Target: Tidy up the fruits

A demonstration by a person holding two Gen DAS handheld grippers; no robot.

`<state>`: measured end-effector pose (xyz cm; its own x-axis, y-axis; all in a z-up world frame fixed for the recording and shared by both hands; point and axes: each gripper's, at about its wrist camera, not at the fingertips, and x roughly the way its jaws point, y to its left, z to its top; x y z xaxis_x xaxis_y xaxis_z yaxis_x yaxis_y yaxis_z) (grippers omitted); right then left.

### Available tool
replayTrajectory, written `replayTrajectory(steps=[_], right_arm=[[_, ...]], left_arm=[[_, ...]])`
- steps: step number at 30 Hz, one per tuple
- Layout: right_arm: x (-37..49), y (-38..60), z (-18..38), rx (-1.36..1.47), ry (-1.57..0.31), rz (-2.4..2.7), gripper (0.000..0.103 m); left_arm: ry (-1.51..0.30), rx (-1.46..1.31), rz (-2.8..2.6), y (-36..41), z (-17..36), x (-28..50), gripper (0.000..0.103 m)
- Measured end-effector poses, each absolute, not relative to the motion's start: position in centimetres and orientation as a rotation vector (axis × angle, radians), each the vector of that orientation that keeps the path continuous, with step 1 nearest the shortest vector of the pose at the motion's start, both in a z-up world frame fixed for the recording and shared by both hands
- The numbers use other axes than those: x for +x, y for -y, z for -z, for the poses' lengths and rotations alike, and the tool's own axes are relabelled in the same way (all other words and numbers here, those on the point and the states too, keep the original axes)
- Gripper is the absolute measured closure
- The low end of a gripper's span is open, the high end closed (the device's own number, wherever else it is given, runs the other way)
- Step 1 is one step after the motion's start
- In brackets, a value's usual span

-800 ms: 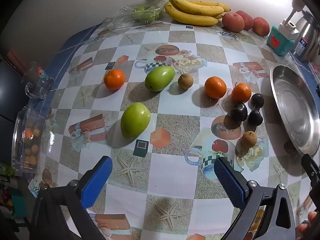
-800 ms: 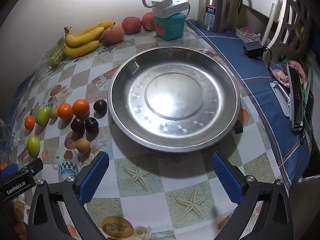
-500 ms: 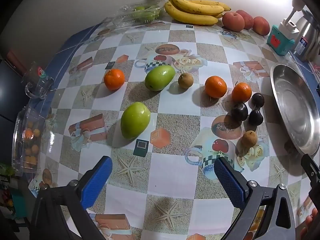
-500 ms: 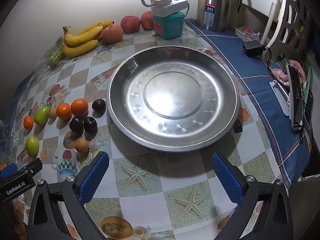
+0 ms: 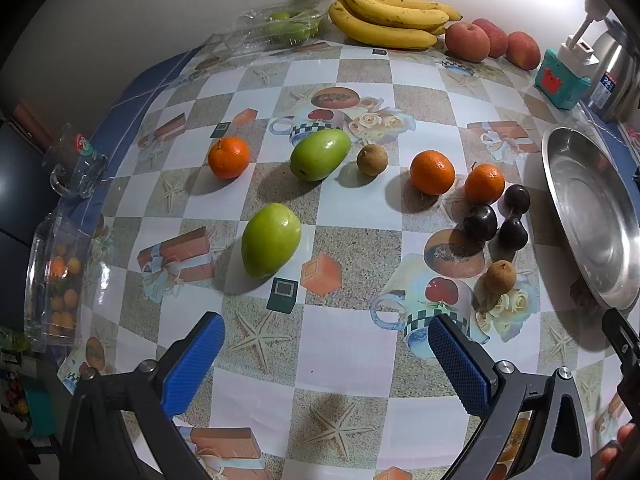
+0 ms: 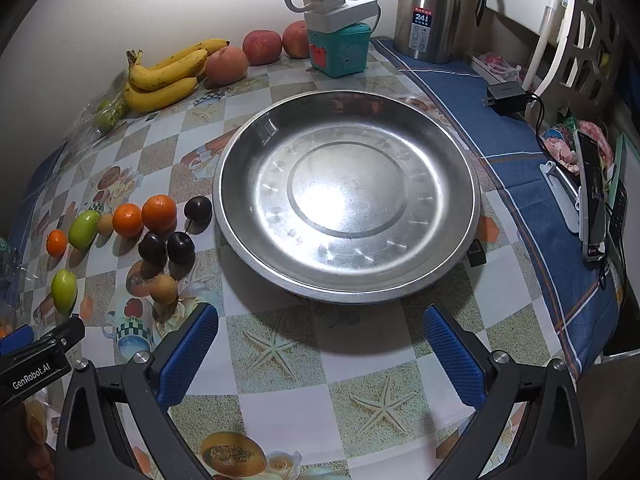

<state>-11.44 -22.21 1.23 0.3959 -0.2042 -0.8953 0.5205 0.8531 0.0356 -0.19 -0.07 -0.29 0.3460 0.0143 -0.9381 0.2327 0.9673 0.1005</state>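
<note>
Left wrist view showing, L to R: clear plastic box point(image 5: 52, 276) w/ small orange fruits at table edge, partly cut off, contents blurry; glass mug point(image 5: 76, 168) above it; small orange point(image 5: 229, 158); two green mangoes point(image 5: 271, 240), one nearer the cam, other beside a brown kiwi-like fruit point(image 5: 372, 159); two more oranges point(image 5: 432, 172) touching-ish; three dark plums point(image 5: 480, 222) clustered just beside them; second brown fruit point(image 5: 499, 277) below plums. Steel plate point(image 5: 560, 184) showing only as a slice at right edge here. Right wrist view giving full plate point(image 6: 460, 160), bare inside, sitting on checkered tablecloth point(image 6: 280, 360), fruit row squeezed small at far left, plums nearest the rim. Only in right view: steel thermos point(image 6: 430, 12) in full, black charger point(image 6: 505, 96) on blue cloth, phone-like items at right edge, hard to make out. Bananas point(image 5: 384, 20), red apples point(image 5: 467, 42), teal box point(image 5: 560, 80) along back wall in both. Bag of green fruit point(image 5: 280, 28) blurry. Left gripper point(image 5: 326, 354) spread wide, nothing between pads, hovering over bare cloth. Right gripper point(image 6: 322, 346) spread wide too, pinching nothing, near plate's front rim.
</note>
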Motion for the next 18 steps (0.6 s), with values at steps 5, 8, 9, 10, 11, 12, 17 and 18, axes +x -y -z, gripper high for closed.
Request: replayTrajectory(steps=[5, 8, 9, 10, 11, 12, 17, 18], right_arm=[[-11.47, 22.18, -1.29, 0.331, -1.071, 0.467, 0.001], [-11.46, 22.17, -1.29, 0.332, -1.070, 0.467, 0.001], [-11.45, 22.17, -1.29, 0.332, -1.071, 0.467, 0.001], [-11.41, 22.12, -1.32, 0.332, -1.072, 0.466, 0.001], [-11.45, 22.16, -1.30, 0.331, -1.071, 0.466, 0.001], [-11.46, 22.15, -1.30, 0.331, -1.071, 0.466, 0.001], [-11.43, 22.14, -1.26, 0.333, -1.071, 0.467, 0.001], [-11.42, 22.13, -1.20, 0.334, -1.072, 0.467, 0.001]], left_arm=[[-1.216, 0.229, 0.142, -0.17, 0.39, -0.11, 0.000], [-1.216, 0.230, 0.142, -0.16, 0.40, -0.09, 0.000], [-1.216, 0.230, 0.142, -0.16, 0.40, -0.09, 0.000], [-1.216, 0.230, 0.142, -0.17, 0.40, -0.10, 0.000], [-1.216, 0.230, 0.141, -0.22, 0.42, -0.11, 0.000], [-1.218, 0.232, 0.140, -0.18, 0.44, -0.09, 0.000], [-1.218, 0.234, 0.140, -0.22, 0.51, -0.08, 0.000], [-1.218, 0.233, 0.140, -0.19, 0.47, -0.07, 0.000]])
